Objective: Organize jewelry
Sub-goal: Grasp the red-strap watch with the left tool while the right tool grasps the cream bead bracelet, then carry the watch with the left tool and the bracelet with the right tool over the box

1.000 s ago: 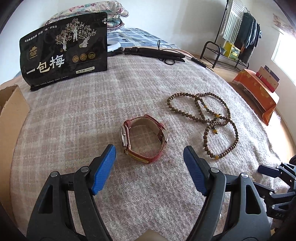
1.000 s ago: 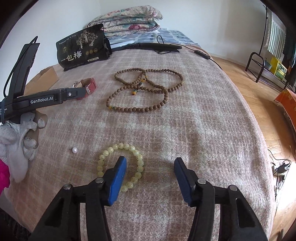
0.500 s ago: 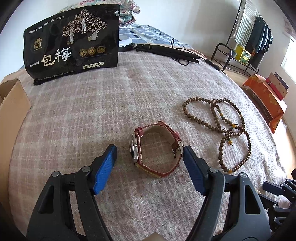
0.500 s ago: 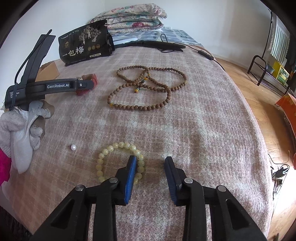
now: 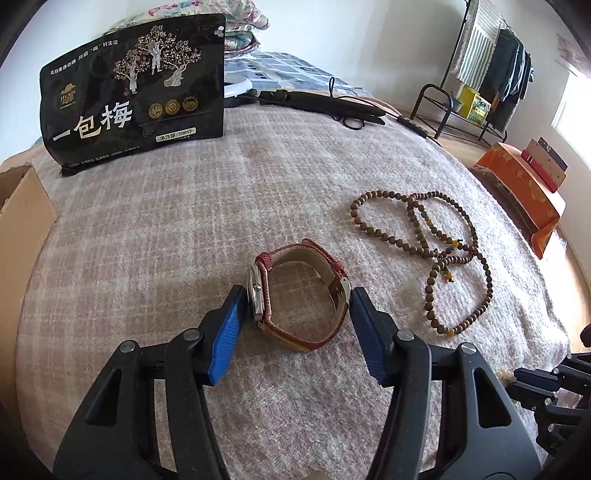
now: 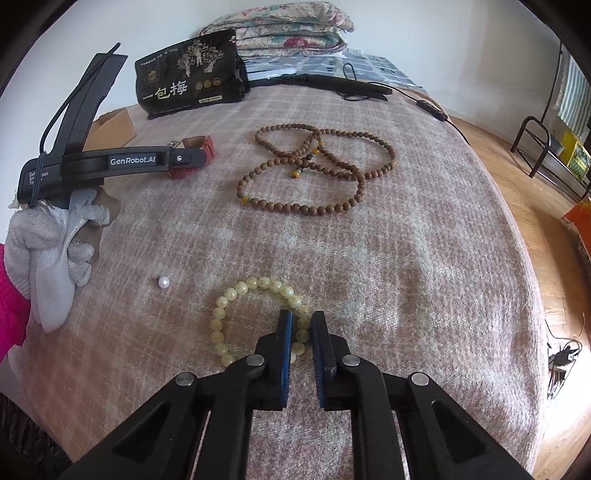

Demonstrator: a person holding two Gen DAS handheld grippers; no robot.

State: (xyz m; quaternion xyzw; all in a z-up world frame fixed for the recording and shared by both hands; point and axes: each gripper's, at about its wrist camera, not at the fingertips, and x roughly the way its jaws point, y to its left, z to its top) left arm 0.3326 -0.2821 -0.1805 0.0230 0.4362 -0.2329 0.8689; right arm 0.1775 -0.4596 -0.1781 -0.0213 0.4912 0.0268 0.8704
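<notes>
A red-strapped watch (image 5: 301, 291) lies on its side on the pink checked blanket (image 5: 155, 236). My left gripper (image 5: 297, 295) has closed in so its blue pads touch the watch on both sides. A long brown bead necklace (image 5: 424, 251) lies to its right; it also shows in the right wrist view (image 6: 314, 166). My right gripper (image 6: 300, 321) is shut on the right side of a pale yellow bead bracelet (image 6: 255, 317) lying on the blanket. A loose white pearl (image 6: 163, 282) lies left of the bracelet.
A black snack bag (image 5: 136, 99) stands at the back left, a cardboard box (image 5: 22, 214) at the left edge. A black cable and bar (image 5: 332, 105) lie at the back. Folded quilts (image 6: 288, 29) are behind. Floor, clothes rack (image 5: 476, 74) and orange box (image 5: 524, 184) lie right.
My left gripper moved forward around the watch and narrowed until its pads touch it. My right gripper moved onto the yellow bracelet and closed on its beads.
</notes>
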